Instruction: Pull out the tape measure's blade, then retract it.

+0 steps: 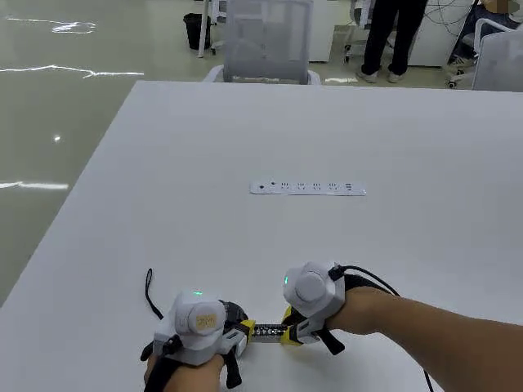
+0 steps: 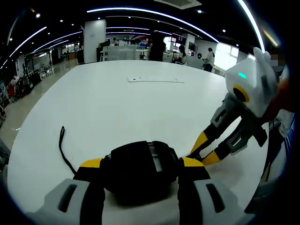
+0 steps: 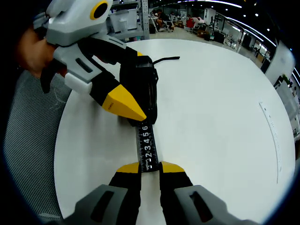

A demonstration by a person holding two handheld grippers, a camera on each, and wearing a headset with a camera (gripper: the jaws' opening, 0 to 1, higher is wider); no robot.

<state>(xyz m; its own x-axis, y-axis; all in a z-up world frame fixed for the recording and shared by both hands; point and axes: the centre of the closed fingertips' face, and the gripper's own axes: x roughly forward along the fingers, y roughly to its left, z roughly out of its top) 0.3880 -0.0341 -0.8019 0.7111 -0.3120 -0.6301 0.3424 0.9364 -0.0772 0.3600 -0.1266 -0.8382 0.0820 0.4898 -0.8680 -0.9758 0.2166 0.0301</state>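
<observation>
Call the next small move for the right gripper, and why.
Probably draw the right gripper straight away from the black plastic tape measure case. Its jaws pinch the tip of the black numbered blade, the left gripper clamps the case, and only a short stretch of blade is out.

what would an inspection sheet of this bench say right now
surface: white table, bare and clean
job's things: black tape case lying on the table; blade pulled a short way out
clutter: white power strip mid-table, apart from the work
grippers: left gripper shut on the case; right gripper shut on the blade's end
cables: black strap trailing from the case; black cable looping off the right gripper
surroundings: chair at the far edge, person standing beyond, glossy floor
</observation>
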